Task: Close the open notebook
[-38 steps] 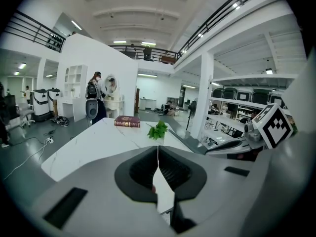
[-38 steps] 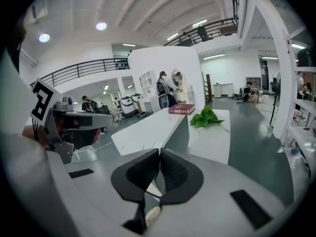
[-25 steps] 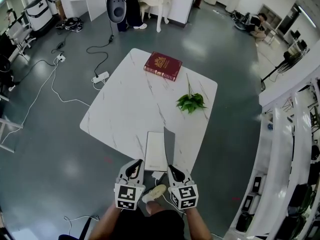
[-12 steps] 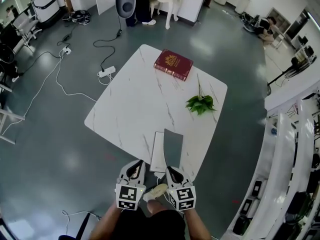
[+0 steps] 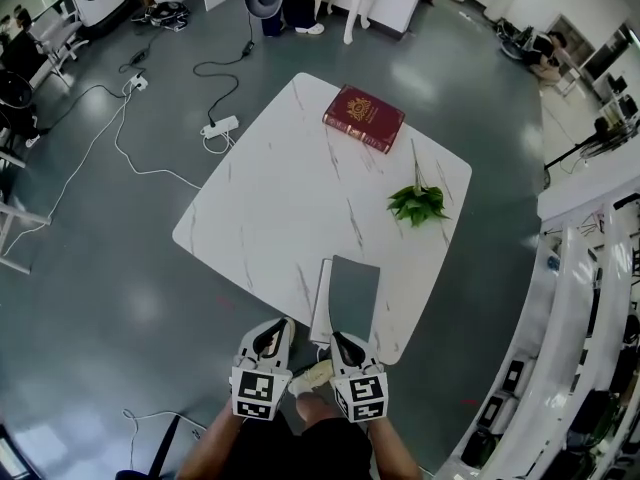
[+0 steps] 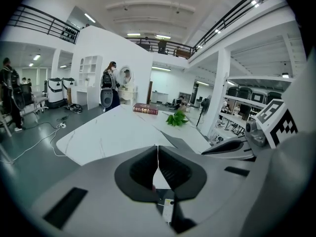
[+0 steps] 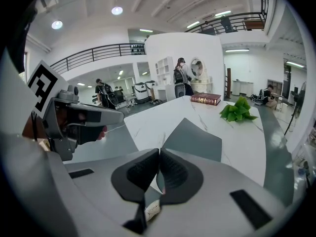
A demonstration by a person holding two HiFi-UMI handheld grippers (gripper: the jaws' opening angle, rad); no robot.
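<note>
The open notebook (image 5: 355, 293) lies at the table's near edge, a narrow white page (image 5: 321, 303) on its left and a wide grey leaf on its right. My left gripper (image 5: 274, 330) and right gripper (image 5: 340, 340) hover side by side just short of that edge, both shut and empty. In the left gripper view the shut jaws (image 6: 157, 149) point at the table, with the notebook (image 6: 183, 142) ahead to the right. The right gripper (image 7: 159, 153) view has the grey leaf (image 7: 195, 138) straight ahead, just beyond the jaws.
A red hardback book (image 5: 364, 118) lies at the far side of the white marble table (image 5: 270, 198), and a green leafy sprig (image 5: 420, 205) near its right edge. Cables and a power strip (image 5: 223, 126) run over the floor to the left. White racks stand at the right.
Both grippers have come slightly forward and down towards the table's near edge, still shut. In the head view the table has slid right and the notebook's grey leaf looks wider.
</note>
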